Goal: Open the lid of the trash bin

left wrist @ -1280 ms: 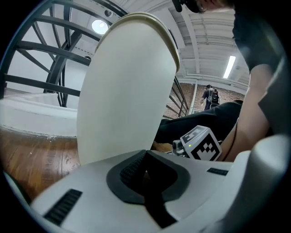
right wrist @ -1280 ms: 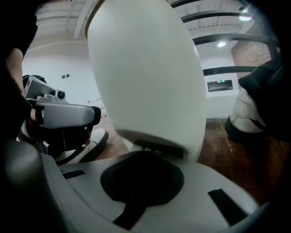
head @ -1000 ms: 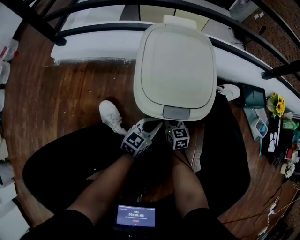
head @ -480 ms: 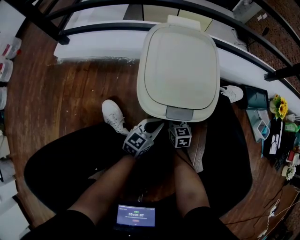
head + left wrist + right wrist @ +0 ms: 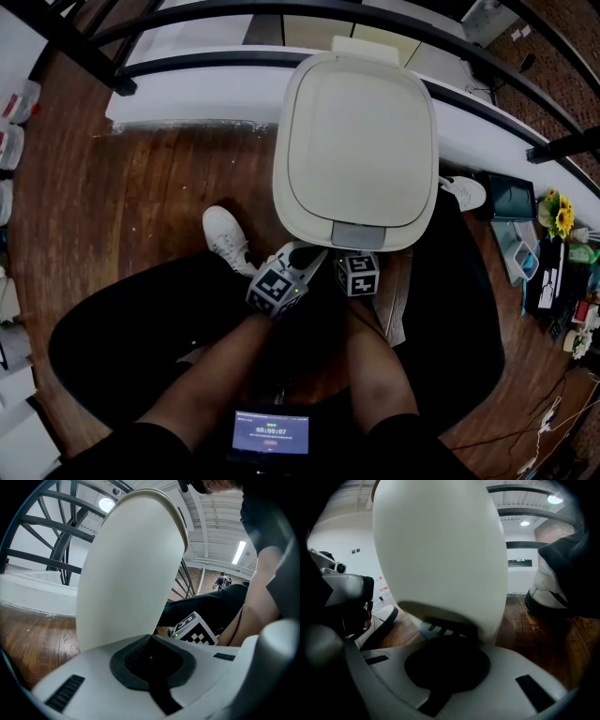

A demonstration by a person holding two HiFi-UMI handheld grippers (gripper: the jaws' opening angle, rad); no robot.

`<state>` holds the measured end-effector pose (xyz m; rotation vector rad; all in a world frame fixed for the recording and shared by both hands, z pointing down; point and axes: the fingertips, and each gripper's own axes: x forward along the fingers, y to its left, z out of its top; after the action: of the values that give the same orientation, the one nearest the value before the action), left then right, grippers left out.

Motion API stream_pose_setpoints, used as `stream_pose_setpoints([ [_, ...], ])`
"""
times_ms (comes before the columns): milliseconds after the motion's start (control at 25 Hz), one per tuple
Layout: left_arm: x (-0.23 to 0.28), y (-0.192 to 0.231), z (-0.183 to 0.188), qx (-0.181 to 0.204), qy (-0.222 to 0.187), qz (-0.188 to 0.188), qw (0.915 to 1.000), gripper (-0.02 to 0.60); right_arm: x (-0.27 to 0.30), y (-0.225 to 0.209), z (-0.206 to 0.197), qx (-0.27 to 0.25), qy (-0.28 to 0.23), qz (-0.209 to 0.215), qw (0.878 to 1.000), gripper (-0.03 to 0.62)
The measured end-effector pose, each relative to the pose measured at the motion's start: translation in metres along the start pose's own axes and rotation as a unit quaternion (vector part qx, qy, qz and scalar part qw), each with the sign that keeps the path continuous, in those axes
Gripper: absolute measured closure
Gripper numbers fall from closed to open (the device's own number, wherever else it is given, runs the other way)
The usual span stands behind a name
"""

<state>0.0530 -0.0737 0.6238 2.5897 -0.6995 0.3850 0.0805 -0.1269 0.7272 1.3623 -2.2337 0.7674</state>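
Smooth matt plastic trash bin [image 5: 361, 141] on worn, glossy wood floor [image 5: 159, 187]

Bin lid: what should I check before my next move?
1. Lid down flat on the bin, to be opened: ok.
2. Left gripper shut and empty, close to the bin's front wall: ok.
3. Right gripper shut and empty, pointing at the grey pedal at the bin's base: ok.
4. Right gripper touching the pedal: cannot tell.
5. White shoe apart from the bin's front: ok.
6. Room for the lid to swing up past the black railing behind it: cannot tell.
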Motion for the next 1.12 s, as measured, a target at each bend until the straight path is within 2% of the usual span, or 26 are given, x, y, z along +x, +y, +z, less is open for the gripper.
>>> stream_pose_setpoints([
  [320, 0.002, 0.003, 0.003, 0.0, -0.011, 0.006, 0.9999, 0.545, 0.0, -0.004, -0.007, -0.002, 0.007, -0.002, 1.0, 0.588],
  [480, 0.003, 0.004, 0.001, 0.002, -0.012, 0.009, 0.9999, 0.545, 0.002, 0.002, -0.018, -0.035, 0.03, 0.0, 0.999, 0.588],
  [600, 0.006, 0.003, 0.002, 0.002, -0.012, 0.008, 0.9999, 0.545, 0.001, -0.003, -0.016, -0.007, 0.015, 0.005, 1.0, 0.589],
  [800, 0.005, 0.004, 0.001, -0.003, -0.007, 0.012, 0.9999, 0.545, -0.007, 0.002, -0.008, -0.018, -0.006, 0.02, 1.0, 0.583],
  [1120, 0.003, 0.008, 0.004, -0.001, -0.009, 0.017, 0.9998, 0.545, 0.01, -0.001, 0.018, 0.012, -0.028, 0.004, 1.0, 0.586],
])
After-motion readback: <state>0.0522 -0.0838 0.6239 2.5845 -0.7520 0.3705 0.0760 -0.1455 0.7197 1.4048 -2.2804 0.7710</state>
